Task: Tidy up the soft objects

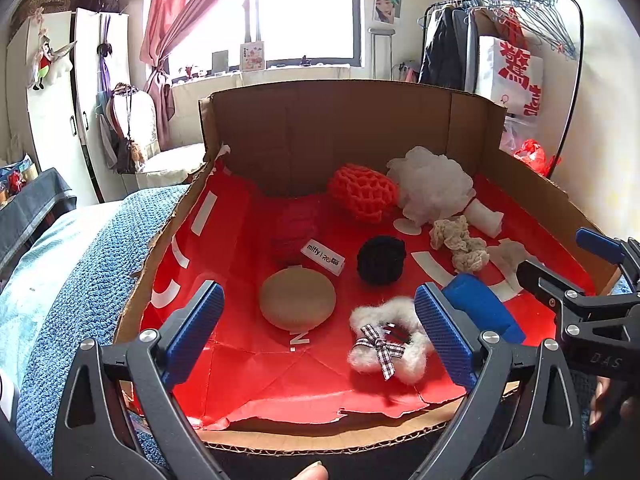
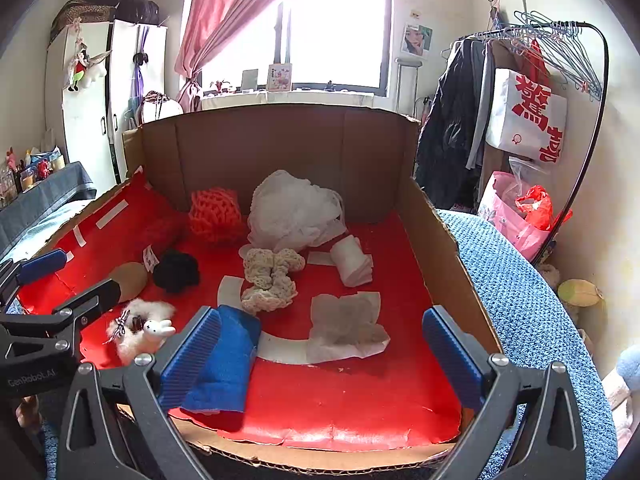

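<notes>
A cardboard box (image 1: 352, 120) with a red floor holds soft things: a tan round sponge (image 1: 297, 299), a black scrunchie (image 1: 381, 259), an orange net ball (image 1: 362, 192), a white mesh puff (image 1: 434, 184), a cream crochet scrunchie (image 1: 460, 242), and a white fluffy clip with a checked bow (image 1: 386, 340). My left gripper (image 1: 320, 328) is open over the box's near edge, the clip just inside its right finger. My right gripper (image 2: 332, 354) is open, with a blue folded cloth (image 2: 224, 364) beside its left finger and a crumpled tissue (image 2: 348, 326) ahead.
The box (image 2: 432, 248) sits on a blue knitted cover (image 2: 532, 320). A rolled white cloth (image 2: 352, 260) lies at the back right. A clothes rack (image 2: 560, 80) stands to the right, a wardrobe (image 1: 60, 120) to the left.
</notes>
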{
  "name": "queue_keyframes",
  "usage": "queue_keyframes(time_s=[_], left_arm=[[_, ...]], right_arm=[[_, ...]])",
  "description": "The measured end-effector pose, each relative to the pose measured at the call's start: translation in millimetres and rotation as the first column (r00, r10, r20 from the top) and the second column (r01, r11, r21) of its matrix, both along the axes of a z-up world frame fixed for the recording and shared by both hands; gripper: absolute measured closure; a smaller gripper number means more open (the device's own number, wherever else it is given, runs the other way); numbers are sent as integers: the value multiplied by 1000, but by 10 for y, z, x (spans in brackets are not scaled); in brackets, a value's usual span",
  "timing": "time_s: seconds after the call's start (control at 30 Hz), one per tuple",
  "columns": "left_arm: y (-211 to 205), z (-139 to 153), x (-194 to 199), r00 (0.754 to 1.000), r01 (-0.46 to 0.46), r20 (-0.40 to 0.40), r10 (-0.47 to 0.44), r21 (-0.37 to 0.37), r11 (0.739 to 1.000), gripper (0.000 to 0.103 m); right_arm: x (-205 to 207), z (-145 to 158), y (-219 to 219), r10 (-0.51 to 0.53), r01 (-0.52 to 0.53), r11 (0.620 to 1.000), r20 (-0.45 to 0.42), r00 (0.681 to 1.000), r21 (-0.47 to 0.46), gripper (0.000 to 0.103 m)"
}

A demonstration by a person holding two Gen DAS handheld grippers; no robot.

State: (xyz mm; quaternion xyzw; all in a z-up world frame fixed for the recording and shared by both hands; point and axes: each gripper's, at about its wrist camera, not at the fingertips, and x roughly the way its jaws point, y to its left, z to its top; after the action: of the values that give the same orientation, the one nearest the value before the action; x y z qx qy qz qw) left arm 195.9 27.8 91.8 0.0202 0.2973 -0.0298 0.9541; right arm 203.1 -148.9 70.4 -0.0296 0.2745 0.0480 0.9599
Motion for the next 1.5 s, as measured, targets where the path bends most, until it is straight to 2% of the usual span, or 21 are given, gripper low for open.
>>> queue_keyframes(time_s=[1.5], left_arm=[[-33,33,-11,1000,-4,-12,3,-3,1000,5]], right_arm=[[6,2,9,2,-2,1000,-1,1000,-3,0]])
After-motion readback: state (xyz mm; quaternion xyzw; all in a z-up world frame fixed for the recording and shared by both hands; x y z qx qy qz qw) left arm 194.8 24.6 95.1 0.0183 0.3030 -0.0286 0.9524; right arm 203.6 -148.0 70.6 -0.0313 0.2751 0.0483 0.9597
